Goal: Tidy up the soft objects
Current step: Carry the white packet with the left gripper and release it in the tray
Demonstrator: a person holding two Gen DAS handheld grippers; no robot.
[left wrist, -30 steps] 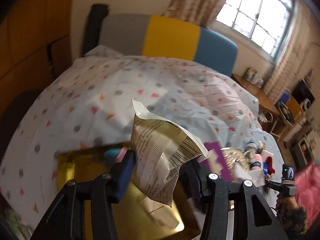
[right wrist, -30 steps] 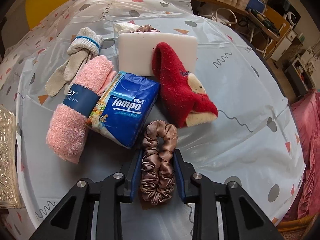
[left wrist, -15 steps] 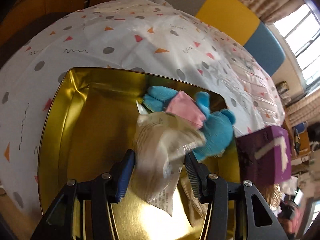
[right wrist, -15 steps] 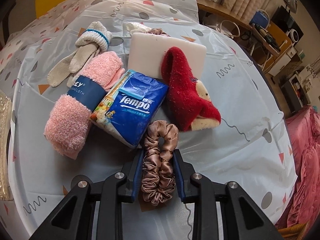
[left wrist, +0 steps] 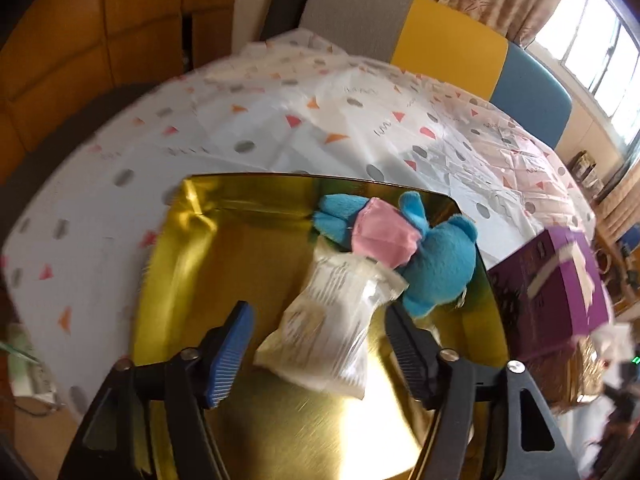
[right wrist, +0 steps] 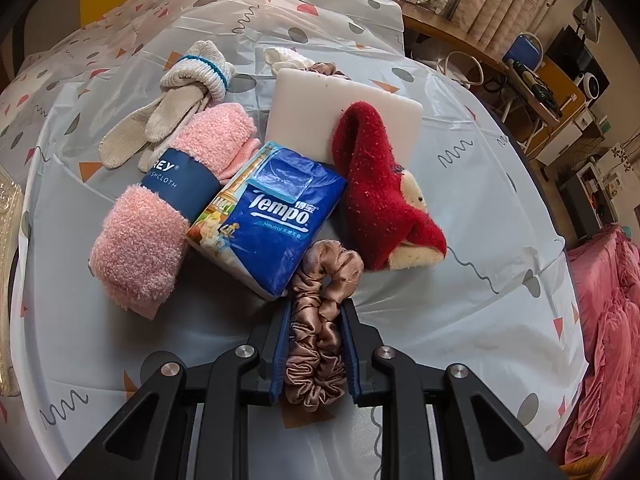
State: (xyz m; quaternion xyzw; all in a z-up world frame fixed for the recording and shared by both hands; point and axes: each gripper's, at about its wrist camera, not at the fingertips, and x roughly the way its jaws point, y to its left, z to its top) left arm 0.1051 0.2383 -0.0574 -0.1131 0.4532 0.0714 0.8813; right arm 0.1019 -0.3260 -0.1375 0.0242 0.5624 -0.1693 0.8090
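Packet (left wrist: 332, 328): pale crinkled plastic, lies inside the gold tin (left wrist: 188, 264), its far end at 1 o'clock touching the blue plush toy (left wrist: 436, 264). The plush wears a pink piece and rests against the tin's far wall at 1 o'clock. My left gripper (left wrist: 320, 344) has its fingers spread wide, one either side of the packet, neither touching it. The tin sits on the patterned tablecloth (left wrist: 260, 128); a purple box (left wrist: 560, 292) stands just beside the tin at 3 o'clock.

Scrunchie (right wrist: 320, 320): bronze satin, clamped between the fingers of my right gripper (right wrist: 316, 344), far loop sticking out past the fingertips toward 12 o'clock. That loop touches the blue Tempo tissue pack (right wrist: 272, 224) at 11 o'clock. Red fuzzy sock (right wrist: 380, 196) lies at 1 o'clock, just beside the scrunchie, its upper part overlapping the white foam block (right wrist: 316, 108). Pink washcloth roll (right wrist: 160, 216) with a navy band lies at 10 o'clock, touching the tissue pack. Knitted gloves (right wrist: 176, 100) lie beyond it at 11 o'clock. All of these rest on the same cloth.
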